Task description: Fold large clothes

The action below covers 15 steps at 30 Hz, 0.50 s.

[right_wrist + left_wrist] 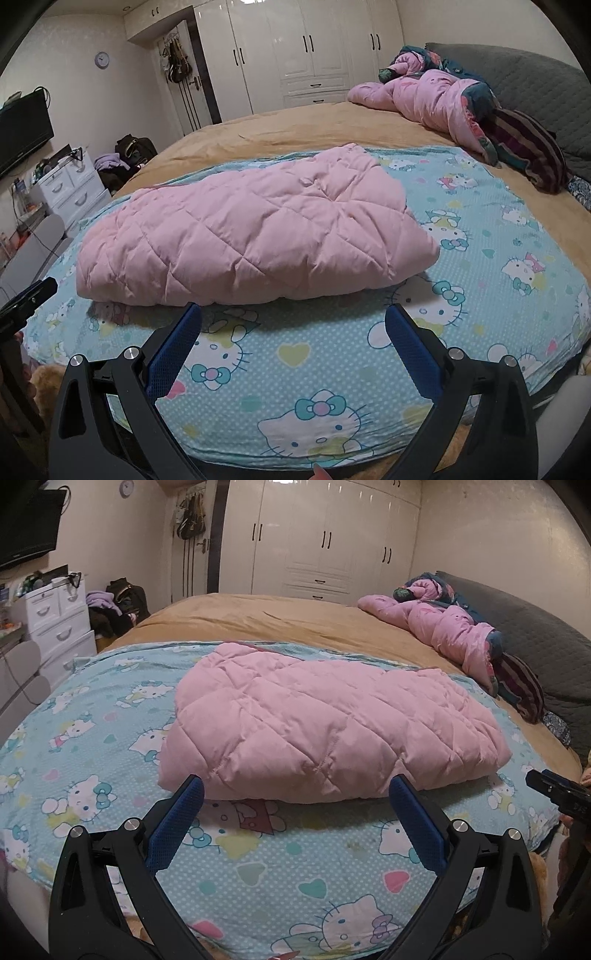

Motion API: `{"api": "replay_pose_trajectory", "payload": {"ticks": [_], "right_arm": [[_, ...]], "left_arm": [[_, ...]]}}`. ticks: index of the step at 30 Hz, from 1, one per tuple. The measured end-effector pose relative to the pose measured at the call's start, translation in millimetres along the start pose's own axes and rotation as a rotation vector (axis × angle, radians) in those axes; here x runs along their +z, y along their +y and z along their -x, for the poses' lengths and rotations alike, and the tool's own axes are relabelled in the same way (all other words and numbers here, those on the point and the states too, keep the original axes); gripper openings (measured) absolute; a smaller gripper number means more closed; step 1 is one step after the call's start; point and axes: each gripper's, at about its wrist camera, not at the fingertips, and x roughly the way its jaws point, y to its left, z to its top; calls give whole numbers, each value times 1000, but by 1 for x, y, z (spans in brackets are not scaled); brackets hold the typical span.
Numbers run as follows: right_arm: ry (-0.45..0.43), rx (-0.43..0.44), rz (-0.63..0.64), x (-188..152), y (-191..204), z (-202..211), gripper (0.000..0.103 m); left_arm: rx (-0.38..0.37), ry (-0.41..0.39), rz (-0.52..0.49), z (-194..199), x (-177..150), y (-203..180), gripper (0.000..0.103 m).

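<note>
White wardrobe (325,539) with dark handles across the far wall. Black television (27,524) up on the left wall — round clock (126,487) near it. White drawer unit (59,624) below, cluttered on top. Dark bag (127,596) on the floor beside purple cloth (100,600). Bags hanging on the door (190,517). Grey quilted headboard (535,646) (far right), crumpled pink bedding (439,627) before it.

Folded jacket (325,723) lies on sheet (92,775), before crumpled quilt (436,627).
</note>
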Motion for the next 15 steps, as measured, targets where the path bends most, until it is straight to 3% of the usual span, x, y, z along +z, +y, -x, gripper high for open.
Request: {"api": "replay_pose_trajectory", "payload": {"ticks": [15], "right_arm": [[10,10,31,0,10,-1,99]], "left_arm": [[26,25,-3,-5,-1,0,94]]}}
